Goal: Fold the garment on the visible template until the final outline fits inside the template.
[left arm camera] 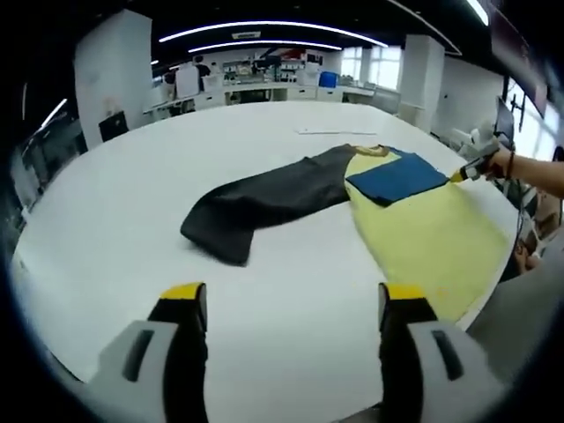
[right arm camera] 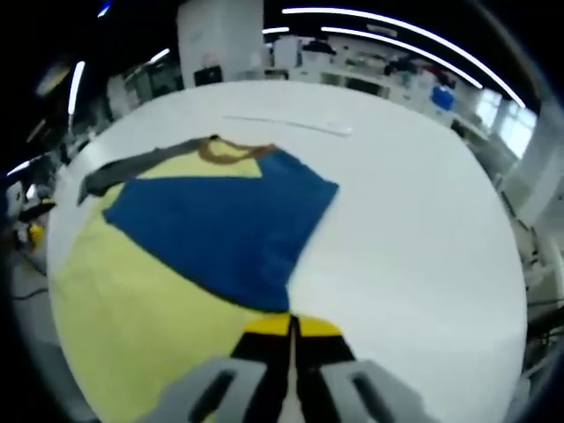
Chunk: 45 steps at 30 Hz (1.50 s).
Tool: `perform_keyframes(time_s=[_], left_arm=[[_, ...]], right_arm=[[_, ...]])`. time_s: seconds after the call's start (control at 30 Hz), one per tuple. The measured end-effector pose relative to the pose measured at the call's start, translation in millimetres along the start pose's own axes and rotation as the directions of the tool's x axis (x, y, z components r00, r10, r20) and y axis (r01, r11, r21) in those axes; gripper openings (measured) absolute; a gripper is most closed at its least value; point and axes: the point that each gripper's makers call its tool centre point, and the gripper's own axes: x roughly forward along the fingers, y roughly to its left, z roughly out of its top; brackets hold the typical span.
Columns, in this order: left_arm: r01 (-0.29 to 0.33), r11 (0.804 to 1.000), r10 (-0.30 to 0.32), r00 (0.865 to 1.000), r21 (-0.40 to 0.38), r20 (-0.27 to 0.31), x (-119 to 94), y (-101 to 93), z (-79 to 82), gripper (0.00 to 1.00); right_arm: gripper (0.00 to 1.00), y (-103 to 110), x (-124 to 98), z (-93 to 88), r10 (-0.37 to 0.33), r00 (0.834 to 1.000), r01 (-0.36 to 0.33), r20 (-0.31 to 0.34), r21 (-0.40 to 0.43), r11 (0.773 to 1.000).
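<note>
A garment lies on the white table (left arm camera: 115, 229). Its yellow body (left arm camera: 423, 233) lies at the table's right edge, and a dark grey sleeve (left arm camera: 264, 198) stretches left. A blue fabric panel (left arm camera: 395, 176) lies over the body near the mustard collar (left arm camera: 374, 151). My left gripper (left arm camera: 286, 304) is open above bare table, short of the sleeve. In the right gripper view the blue panel (right arm camera: 220, 220) narrows to a corner that ends at my right gripper (right arm camera: 291, 328), whose jaws are shut on it. From the left gripper view, that gripper (left arm camera: 464, 173) sits at the panel's right corner, held by a hand.
A thin white strip (left arm camera: 339, 132) lies on the far side of the table, also seen beyond the collar as the white strip (right arm camera: 291, 125). Desks and shelving (left arm camera: 264, 84) stand behind the table. The table edge (left arm camera: 489, 295) runs close to the yellow body.
</note>
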Motion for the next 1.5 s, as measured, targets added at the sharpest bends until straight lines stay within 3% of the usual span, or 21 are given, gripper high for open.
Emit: perform_keyframes(time_s=[0.2,0.27,0.3,0.5,0.8,0.93,1.1,1.23,1.33,1.5], left_arm=[[-0.037,0.999,0.037,0.999,-0.036,0.003,6.4,12.5,1.7,0.73],[-0.054,0.997,0.054,0.999,-0.063,-0.002,10.3,19.1,1.0,0.69],[-0.062,0.995,0.062,0.998,-0.077,-0.006,11.5,21.7,0.4,0.68],[-0.123,0.980,0.125,0.992,-0.157,0.000,22.7,36.5,1.1,0.58],[-0.178,0.950,0.189,0.982,-0.255,0.017,40.4,52.2,5.4,0.43],[-0.199,0.939,0.209,0.978,-0.281,0.005,48.1,58.3,4.6,0.39],[-0.205,0.916,0.220,0.976,-0.344,0.003,54.5,61.8,4.4,0.33],[-0.201,0.910,0.217,0.976,-0.363,0.004,60.0,60.3,2.1,0.27],[-0.207,0.905,0.221,0.975,-0.371,-0.006,67.5,71.1,-1.8,0.25],[-0.201,0.899,0.218,0.976,-0.390,0.000,72.9,74.0,-3.3,0.17]], right_arm=[[0.00,1.1,-3.5,6.2,0.022,0.998,-0.025,0.056,0.055,0.998],[0.00,10.4,-12.9,5.2,0.032,0.997,-0.036,0.068,0.061,0.997],[0.02,4.3,-9.5,6.6,0.035,0.996,-0.040,0.077,0.065,0.997],[0.35,16.2,-23.4,21.8,0.083,0.983,-0.098,0.163,0.086,0.991],[0.69,41.5,-42.9,38.0,0.187,0.953,-0.212,0.240,0.083,0.974],[0.74,51.8,-55.4,42.3,0.216,0.941,-0.237,0.262,0.051,0.970],[0.87,68.3,-73.2,45.3,0.248,0.926,-0.260,0.284,0.004,0.966],[0.98,85.5,-88.1,46.7,0.294,0.902,-0.299,0.316,-0.036,0.954],[0.99,90.5,-95.6,47.0,0.311,0.890,-0.307,0.334,-0.067,0.949],[0.99,98.6,-103.0,36.6,0.303,0.899,-0.276,0.317,-0.129,0.953]])
